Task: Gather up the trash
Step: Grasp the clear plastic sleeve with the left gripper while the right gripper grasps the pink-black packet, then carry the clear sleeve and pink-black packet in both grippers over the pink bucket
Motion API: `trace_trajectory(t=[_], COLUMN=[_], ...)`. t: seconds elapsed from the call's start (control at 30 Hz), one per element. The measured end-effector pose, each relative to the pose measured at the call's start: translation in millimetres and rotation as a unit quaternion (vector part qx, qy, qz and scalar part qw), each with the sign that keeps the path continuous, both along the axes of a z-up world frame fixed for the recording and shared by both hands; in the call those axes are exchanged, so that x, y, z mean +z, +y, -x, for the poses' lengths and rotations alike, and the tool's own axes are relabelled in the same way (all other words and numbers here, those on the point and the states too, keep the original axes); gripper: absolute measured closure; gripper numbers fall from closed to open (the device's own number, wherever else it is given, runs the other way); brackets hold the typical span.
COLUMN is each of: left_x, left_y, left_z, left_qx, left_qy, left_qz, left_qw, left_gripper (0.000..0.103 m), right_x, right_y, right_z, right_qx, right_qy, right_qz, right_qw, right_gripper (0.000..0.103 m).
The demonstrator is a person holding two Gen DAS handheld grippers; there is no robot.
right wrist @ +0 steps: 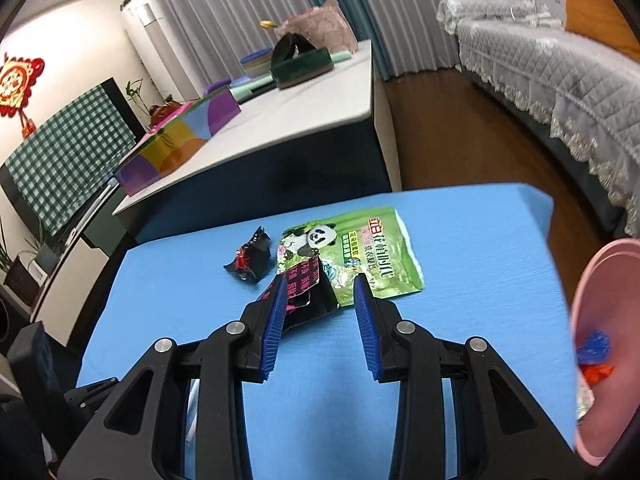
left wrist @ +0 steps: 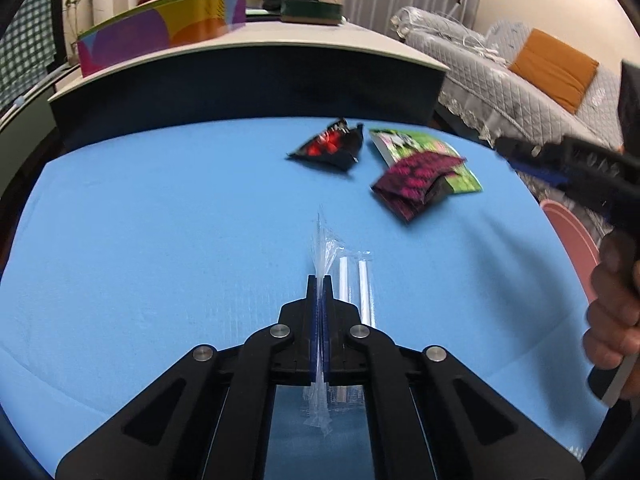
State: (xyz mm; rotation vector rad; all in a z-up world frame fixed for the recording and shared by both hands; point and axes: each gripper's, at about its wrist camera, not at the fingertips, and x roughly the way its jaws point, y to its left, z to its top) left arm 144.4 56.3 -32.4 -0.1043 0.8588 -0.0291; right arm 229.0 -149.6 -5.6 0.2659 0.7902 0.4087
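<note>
Holding wrappers — pink bin; left gripper pinching clear wrapper.

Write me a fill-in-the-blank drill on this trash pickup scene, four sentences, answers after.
1. The left gripper is shut on a clear ____ wrapper.
2. The right gripper has its jaws ____.
3. The green packet shows a ____.
4. The table's cloth is ____.

Answers: plastic; open; panda; blue
</note>
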Motion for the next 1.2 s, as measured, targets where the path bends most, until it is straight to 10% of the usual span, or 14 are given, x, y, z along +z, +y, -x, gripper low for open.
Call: trace_trajectory(t=[0.3, 0.63, 1.2], left_x=[-2.6, 0.7, 32.8], left_y=[-5.5, -6.9, -16.0], left_z=[-8.6, -11.5, 9.1], left_qx=[-0.014, -0.005, -0.004], left_qy=[-0.002, -0.013, -0.067], left_qz=[-0.009, -0.020, -0.009], left_qw=[0.9999, 0.9997, 0.9977], left_gripper=[0.102, 0.102, 0.102], right_x=[-26.2, -3.5, 64.2], right_y=[17.1, 20.3, -15.4], right_z=[-24.9, -8.2, 53.3], right_qx=[0.018, 0.044, 0.015], right_qy=[0.042, 0.001, -0.073], right_qz=[-0.028, -0.024, 0.024], right_qw=[0.999, 0.999, 0.997], right_gripper=[0.069, 0.102, 0.102])
